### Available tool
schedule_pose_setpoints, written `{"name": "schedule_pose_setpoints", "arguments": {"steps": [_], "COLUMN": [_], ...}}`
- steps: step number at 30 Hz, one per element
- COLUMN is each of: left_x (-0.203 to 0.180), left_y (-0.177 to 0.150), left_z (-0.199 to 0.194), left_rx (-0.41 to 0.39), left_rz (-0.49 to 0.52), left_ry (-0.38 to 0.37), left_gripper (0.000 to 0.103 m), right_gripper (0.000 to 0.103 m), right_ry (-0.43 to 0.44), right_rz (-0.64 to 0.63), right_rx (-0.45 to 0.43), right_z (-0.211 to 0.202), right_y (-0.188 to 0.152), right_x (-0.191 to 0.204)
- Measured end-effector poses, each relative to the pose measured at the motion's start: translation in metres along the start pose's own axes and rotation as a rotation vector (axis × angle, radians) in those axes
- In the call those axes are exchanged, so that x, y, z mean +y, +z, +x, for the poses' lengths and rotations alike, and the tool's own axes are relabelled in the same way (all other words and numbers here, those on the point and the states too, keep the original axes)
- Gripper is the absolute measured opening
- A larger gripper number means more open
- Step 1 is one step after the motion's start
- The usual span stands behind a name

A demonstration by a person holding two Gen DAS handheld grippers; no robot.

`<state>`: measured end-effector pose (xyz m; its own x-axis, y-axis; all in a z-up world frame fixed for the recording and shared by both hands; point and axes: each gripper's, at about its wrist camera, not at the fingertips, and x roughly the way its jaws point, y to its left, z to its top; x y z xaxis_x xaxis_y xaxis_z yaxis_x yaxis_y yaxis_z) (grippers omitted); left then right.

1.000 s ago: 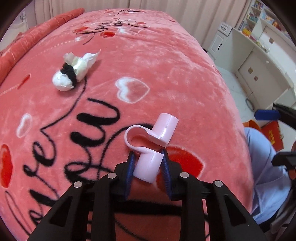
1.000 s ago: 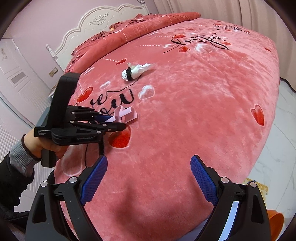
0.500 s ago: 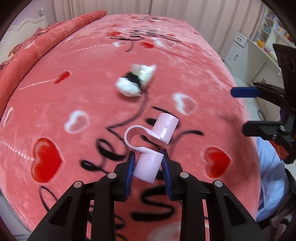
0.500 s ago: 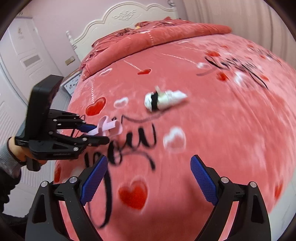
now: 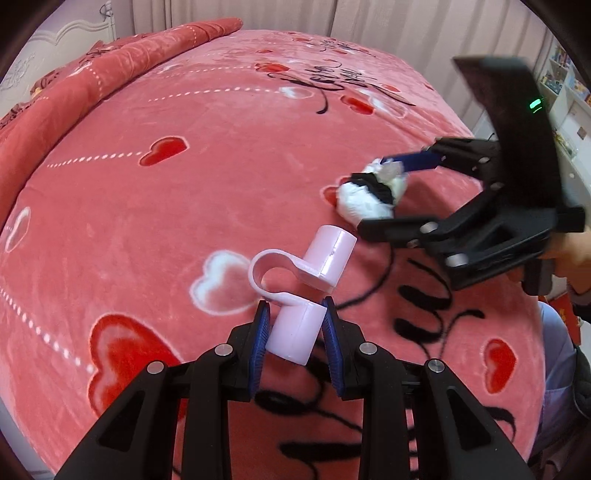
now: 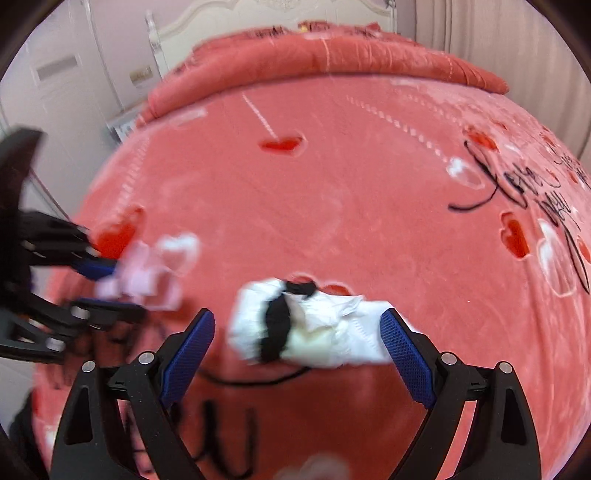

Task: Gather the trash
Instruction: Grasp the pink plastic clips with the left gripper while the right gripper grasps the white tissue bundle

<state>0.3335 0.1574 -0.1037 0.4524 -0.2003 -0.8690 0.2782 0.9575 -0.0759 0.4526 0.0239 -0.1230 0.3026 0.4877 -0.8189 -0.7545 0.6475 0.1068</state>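
Note:
My left gripper [image 5: 295, 338] is shut on a pale pink plastic clip [image 5: 301, 284] and holds it above the red bedspread [image 5: 147, 221]. The clip shows blurred in the right wrist view [image 6: 140, 277]. A crumpled white tissue wad wrapped in something black [image 6: 303, 332] lies on the bedspread. My right gripper [image 6: 297, 350] is open, its blue pads on either side of the wad. In the left wrist view the wad [image 5: 369, 195] sits at the right gripper's tips [image 5: 384, 195].
A folded red quilt [image 6: 332, 62] and a white headboard [image 6: 280, 14] lie at the bed's far end. Curtains [image 5: 332, 18] hang behind the bed. White furniture [image 5: 565, 92] stands at the right.
My right gripper has moved forward over the bed and now straddles the tissue wad, still open. My left gripper keeps the pink clip and has turned left.

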Motion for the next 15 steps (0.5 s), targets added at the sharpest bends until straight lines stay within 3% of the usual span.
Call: {"name": "schedule_pose_setpoints", "arguments": {"steps": [1, 4, 8, 15], "left_x": [0.002, 0.003, -0.008, -0.046], "left_y": [0.000, -0.001, -0.005, -0.014], "left_z": [0.003, 0.011, 0.005, -0.030], "left_rx": [0.002, 0.004, 0.002, -0.023], "left_rz": [-0.006, -0.022, -0.022, 0.002], "left_ry": [0.000, -0.007, -0.013, -0.008], "left_gripper": [0.030, 0.030, 0.030, 0.030], "right_gripper": [0.062, 0.052, 0.051, 0.051], "right_ry": [0.007, 0.008, 0.083, 0.096], "right_rz": [-0.006, 0.000, 0.053, 0.049], "right_rx": [0.015, -0.024, -0.054, -0.067], "right_z": [0.009, 0.007, -0.016, -0.076], "right_y": [-0.002, -0.010, -0.019, -0.052], "right_x": [-0.001, -0.005, -0.009, 0.010]}}
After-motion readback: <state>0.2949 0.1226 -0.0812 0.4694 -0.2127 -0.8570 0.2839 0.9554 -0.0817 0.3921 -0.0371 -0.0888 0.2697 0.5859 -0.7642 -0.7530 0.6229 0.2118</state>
